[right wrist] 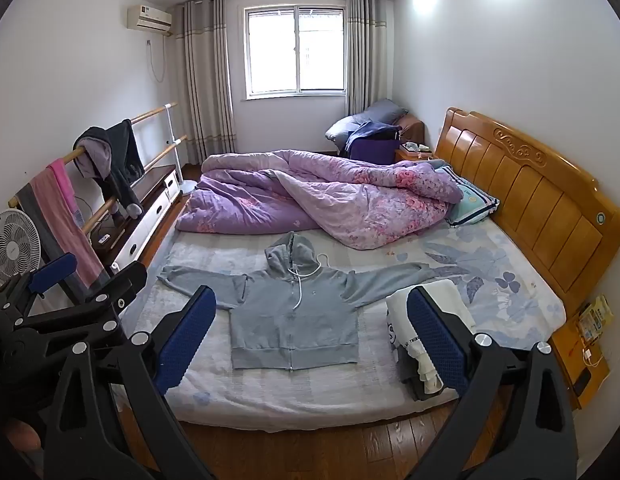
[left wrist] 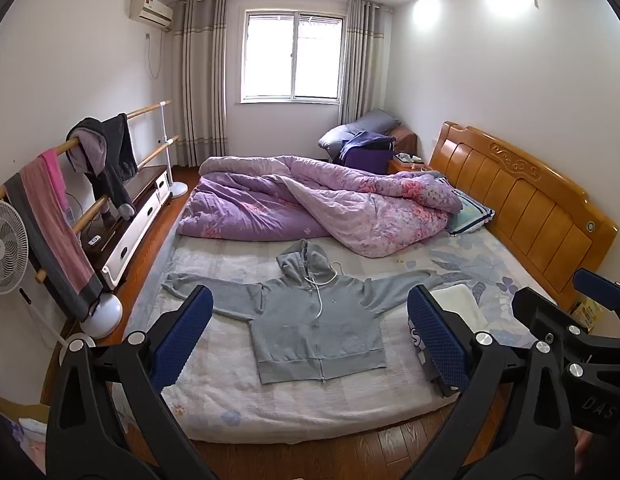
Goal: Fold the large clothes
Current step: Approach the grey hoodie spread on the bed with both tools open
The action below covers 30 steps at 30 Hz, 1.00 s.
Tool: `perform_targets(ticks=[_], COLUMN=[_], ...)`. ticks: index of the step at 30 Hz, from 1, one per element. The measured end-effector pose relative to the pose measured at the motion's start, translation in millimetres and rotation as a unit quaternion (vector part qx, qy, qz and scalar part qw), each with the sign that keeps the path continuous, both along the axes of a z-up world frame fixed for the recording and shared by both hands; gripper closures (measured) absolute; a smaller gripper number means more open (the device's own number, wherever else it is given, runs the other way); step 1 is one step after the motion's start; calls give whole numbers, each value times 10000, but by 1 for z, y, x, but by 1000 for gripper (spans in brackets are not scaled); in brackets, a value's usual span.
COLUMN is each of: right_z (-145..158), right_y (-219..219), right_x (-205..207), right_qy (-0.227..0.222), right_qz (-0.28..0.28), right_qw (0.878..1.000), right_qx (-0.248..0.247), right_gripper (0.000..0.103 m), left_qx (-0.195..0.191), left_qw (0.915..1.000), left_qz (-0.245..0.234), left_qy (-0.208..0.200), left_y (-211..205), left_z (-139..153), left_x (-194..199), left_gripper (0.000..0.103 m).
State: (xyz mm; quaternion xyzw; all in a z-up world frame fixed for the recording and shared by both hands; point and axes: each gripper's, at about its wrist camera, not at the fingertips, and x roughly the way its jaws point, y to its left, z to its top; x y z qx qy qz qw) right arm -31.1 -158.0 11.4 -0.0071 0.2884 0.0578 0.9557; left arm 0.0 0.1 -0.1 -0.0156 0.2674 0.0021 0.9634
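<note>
A grey zip hoodie [left wrist: 314, 320] lies flat and face up on the bed [left wrist: 237, 396], sleeves spread to both sides, hood toward the quilt; it also shows in the right wrist view [right wrist: 293, 320]. My left gripper [left wrist: 310, 340] is open and empty, held above the bed's near edge. My right gripper [right wrist: 310, 340] is open and empty too, beside it. In the left wrist view the right gripper [left wrist: 566, 320] shows at the right edge; in the right wrist view the left gripper [right wrist: 69, 292] shows at the left edge.
A rumpled purple quilt [left wrist: 310, 200] fills the far half of the bed. Folded clothes [right wrist: 426, 344] are stacked at the hoodie's right. A wooden headboard [left wrist: 522, 196] stands right. A clothes rail [left wrist: 69, 192], fan [left wrist: 5, 248] and low cabinet [left wrist: 137, 216] stand left.
</note>
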Motion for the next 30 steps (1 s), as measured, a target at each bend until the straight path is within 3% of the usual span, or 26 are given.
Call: perform_targets(ticks=[20,30], right_z=[0,-10], right_y=[9,9], right_x=[4,30], right_qy=[49,210], right_qz=[44,218], right_qw=[10000,9995], right_qx=[-61,-43], right_gripper=[10,10], left_qx=[-121,-114], left_qw=[9999,9994], left_qz=[28,203], left_qy=[100,262], left_y=[0,0], left_z=[0,-38], left_x=[1,34], left_gripper=[5,5])
